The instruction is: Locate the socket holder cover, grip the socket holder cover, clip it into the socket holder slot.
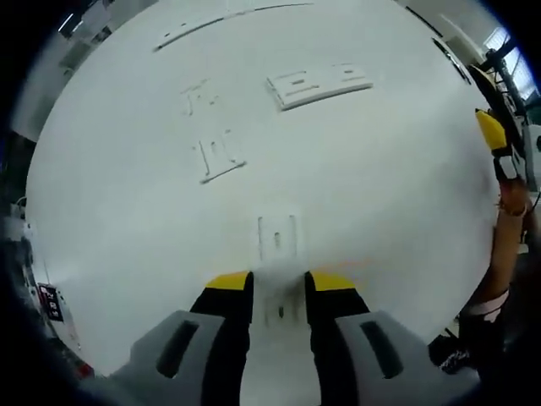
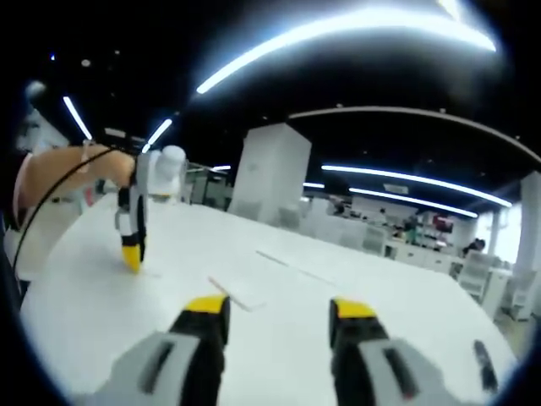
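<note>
Socket holder cover (image 1: 278,235) lies flat on the white bench (image 1: 406,220), just beyond the left gripper (image 1: 279,283), whose jaws stand apart, released. Right gripper (image 2: 279,311) hovers, jaws apart, unloaded.

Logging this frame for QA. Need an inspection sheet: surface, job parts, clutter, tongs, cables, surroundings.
Surface: white table, bare between parts.
Job's things: small white part just ahead of left tongs; two more small parts; wider flat piece beyond; long strip at the far edge. Cover and holder cannot be told apart.
Clutter: nothing seen.
Tongs: left open, tips low over the table; right tongs open, empty, raised.
Cables: black cable beside the person's arm.
Surroundings: open office, ceiling strip lights.
</note>
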